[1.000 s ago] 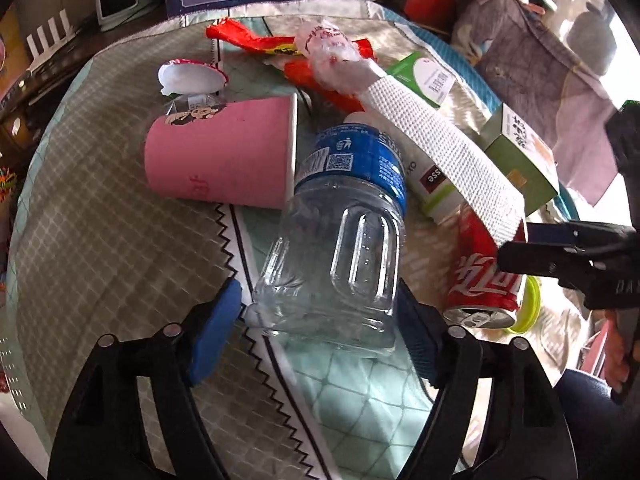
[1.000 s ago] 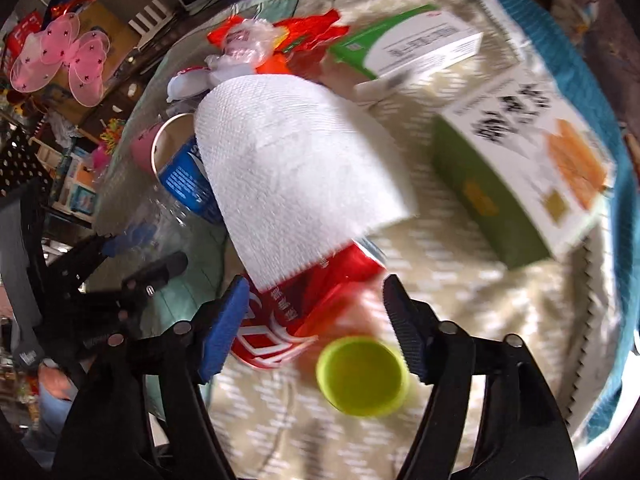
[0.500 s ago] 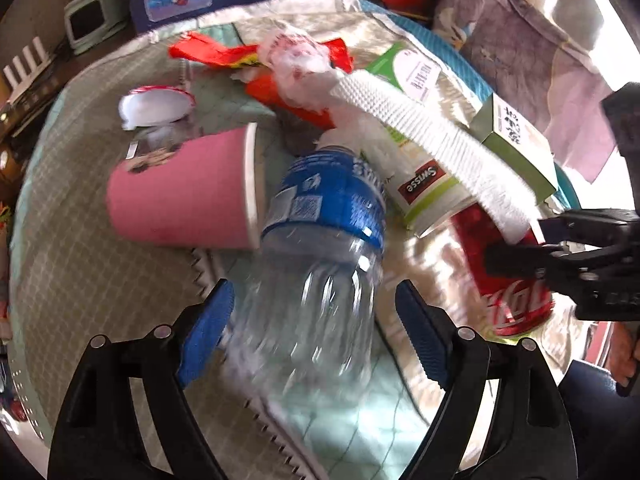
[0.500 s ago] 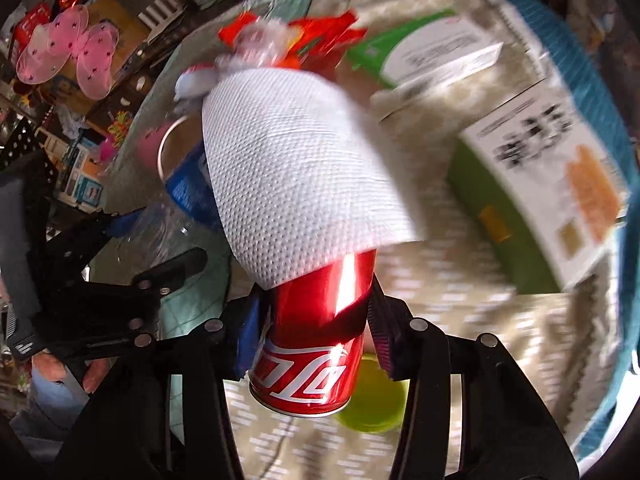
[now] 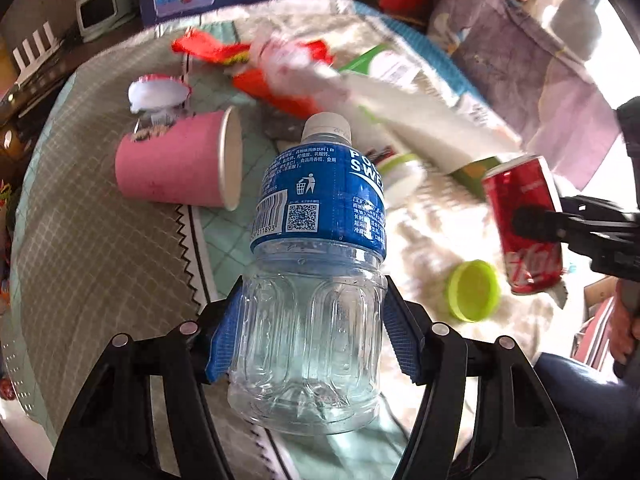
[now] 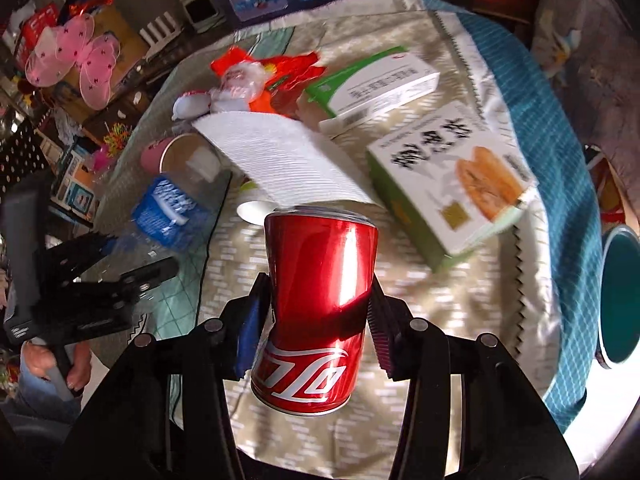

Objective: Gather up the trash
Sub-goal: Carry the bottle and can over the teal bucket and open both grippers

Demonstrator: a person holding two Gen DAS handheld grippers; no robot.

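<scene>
Trash on the patterned cloth [image 6: 400,280] is being gathered two pieces at a time. We see the left gripper [image 5: 310,336] closed on the clear lower body of a plastic bottle [image 5: 316,240], blue pads pressed against both sides, cap pointing away from the camera. The right gripper [image 6: 314,320] is clamped across the middle of a red soda can [image 6: 320,300], which appears lifted clear of the cloth, though its base is not shown against the surface.

Left on the cloth are a pink paper cup [image 5: 176,168] lying on its side, a white paper towel [image 6: 280,164], a red wrapper [image 6: 288,76], two green-and-white boxes [image 6: 452,184], a small white tub [image 5: 400,178] and a green lid [image 5: 474,290].

We judge the step in hand to be the carry: both pieces are secured, neither yet discarded. The next move calls for a receptacle, and no bin is plainly identifiable; a teal rim [image 6: 620,292] at the right edge may be one, but we cannot tell. Grip pressure on the thin bottle wall should be held steady.
</scene>
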